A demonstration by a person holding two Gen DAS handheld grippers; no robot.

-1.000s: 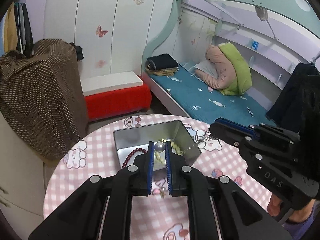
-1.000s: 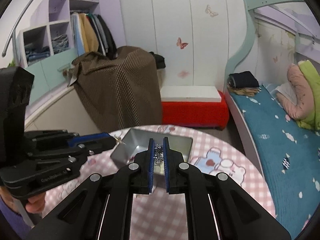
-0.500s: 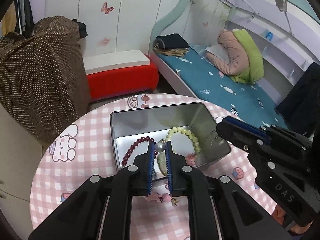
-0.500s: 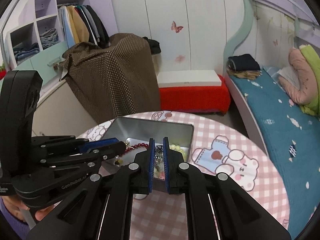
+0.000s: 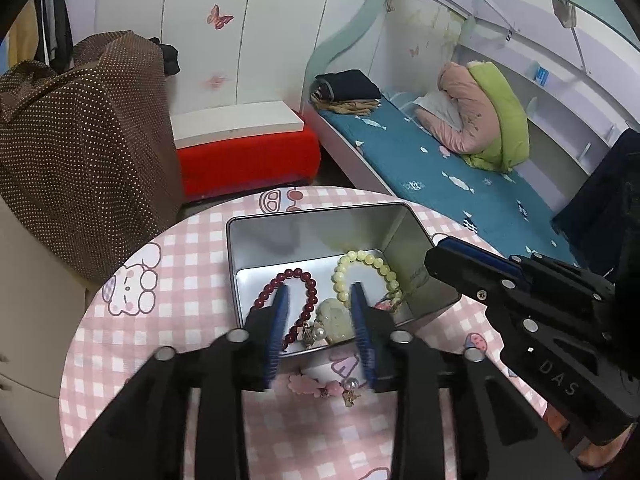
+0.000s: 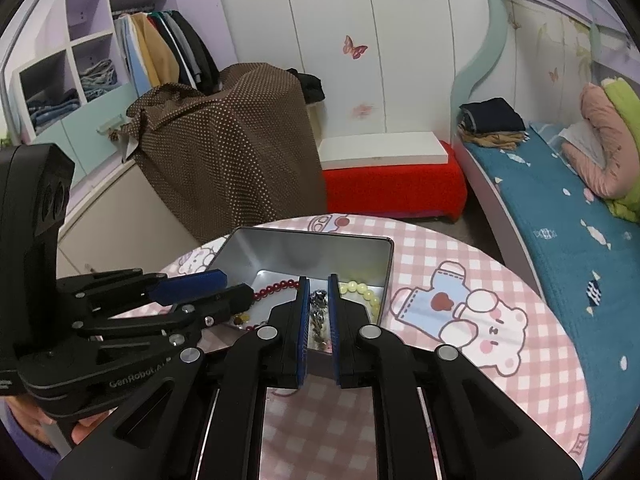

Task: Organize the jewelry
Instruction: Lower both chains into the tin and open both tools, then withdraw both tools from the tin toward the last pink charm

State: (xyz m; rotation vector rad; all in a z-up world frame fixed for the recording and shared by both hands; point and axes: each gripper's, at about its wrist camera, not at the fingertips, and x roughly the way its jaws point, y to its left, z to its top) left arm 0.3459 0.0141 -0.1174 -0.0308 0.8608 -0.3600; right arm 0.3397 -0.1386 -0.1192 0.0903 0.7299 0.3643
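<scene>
An open metal tin [image 5: 320,212] stands on the pink checked table. Inside lie a dark red bead bracelet [image 5: 306,280], a pale yellow bead bracelet [image 5: 360,260] and a pale pendant with a pearl [image 5: 320,332]. My left gripper [image 5: 319,296] hovers over the tin's near side. Its jaws are opening, and the pearl piece lies loose below them. In the right wrist view, my right gripper [image 6: 319,280] is shut on a silver chain [image 6: 319,308] above the tin [image 6: 312,234]. The left gripper [image 6: 236,285] reaches in from the left there.
A pink charm [image 5: 320,388] lies on the cloth just in front of the tin. The round table's edge [image 6: 552,300] drops off towards a blue bed [image 6: 560,216]. A red bench [image 6: 392,188] and a brown draped bulk [image 6: 232,148] stand behind.
Both grippers came down over the tin. The left jaws parted and let go of the pearl piece, which now lies in the tin. The right stays shut on the chain.
</scene>
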